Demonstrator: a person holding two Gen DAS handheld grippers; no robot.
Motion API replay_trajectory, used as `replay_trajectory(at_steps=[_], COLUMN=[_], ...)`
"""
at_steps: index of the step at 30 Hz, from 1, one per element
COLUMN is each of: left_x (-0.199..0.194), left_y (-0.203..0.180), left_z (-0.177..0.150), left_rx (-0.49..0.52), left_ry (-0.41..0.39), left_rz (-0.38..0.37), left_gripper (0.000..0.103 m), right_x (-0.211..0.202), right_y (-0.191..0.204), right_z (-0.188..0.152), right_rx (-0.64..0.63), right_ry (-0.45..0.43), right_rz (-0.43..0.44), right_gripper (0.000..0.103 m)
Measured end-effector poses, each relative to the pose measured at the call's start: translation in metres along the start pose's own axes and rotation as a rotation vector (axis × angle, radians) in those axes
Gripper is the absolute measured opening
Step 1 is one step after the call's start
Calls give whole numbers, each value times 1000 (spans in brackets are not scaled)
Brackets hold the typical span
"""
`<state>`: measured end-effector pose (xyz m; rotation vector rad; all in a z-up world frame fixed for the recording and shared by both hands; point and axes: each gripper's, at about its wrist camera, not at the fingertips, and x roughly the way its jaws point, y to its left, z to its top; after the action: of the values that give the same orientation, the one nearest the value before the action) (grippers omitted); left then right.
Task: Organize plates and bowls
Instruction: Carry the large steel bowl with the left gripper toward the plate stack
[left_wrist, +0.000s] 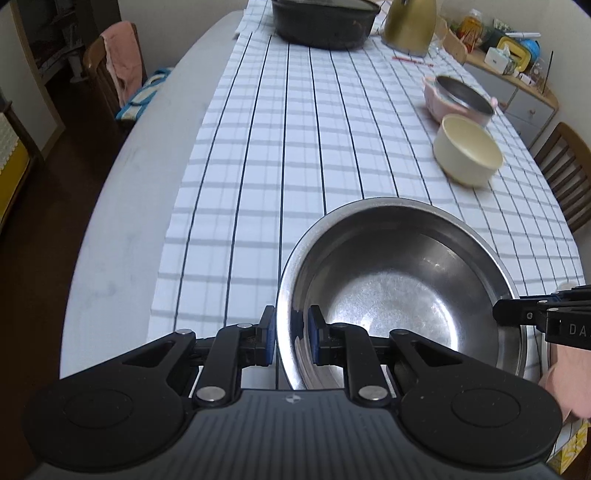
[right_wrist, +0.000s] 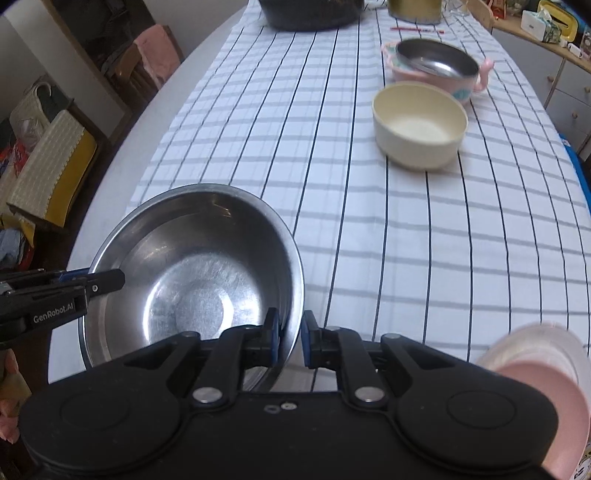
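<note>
Steel bowl (left_wrist: 402, 291), large, empty: rim pinched by left gripper (left_wrist: 290, 338) at 9 o'clock and right gripper (right_wrist: 290, 341) at 3 o'clock; it should be kept level and both grips held equal. Cream bowl (right_wrist: 419, 123), empty, at 1 o'clock. Pink bowl (right_wrist: 465, 86) beyond, a small steel bowl (right_wrist: 436, 59) nested inside.

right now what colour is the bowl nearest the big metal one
Cream, plain inside and out; the right wrist view shows it best.
</note>
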<state>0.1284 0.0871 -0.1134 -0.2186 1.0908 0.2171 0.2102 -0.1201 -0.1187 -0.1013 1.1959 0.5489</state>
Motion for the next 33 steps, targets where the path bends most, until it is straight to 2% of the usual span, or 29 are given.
replay_trajectory(at_steps=[9,15,26,33], left_x=[3,9,18,19], left_y=[0,1,3,4], left_z=[-35,-46,-51,-49], left_rx=[-3,3,4,12], left_ry=[30,26,45,56], left_rz=[5,16,12,1], left_gripper=[17,17,17,17], right_x=[10,18,23,23], right_y=[-1,-2,1,3], right_z=[-40,-56,-64,-63], right_rx=[-31,-27,-32,-32], right_ry=[36,52,52,53], right_rz=[27,37,33,35], right_gripper=[13,13,14,19])
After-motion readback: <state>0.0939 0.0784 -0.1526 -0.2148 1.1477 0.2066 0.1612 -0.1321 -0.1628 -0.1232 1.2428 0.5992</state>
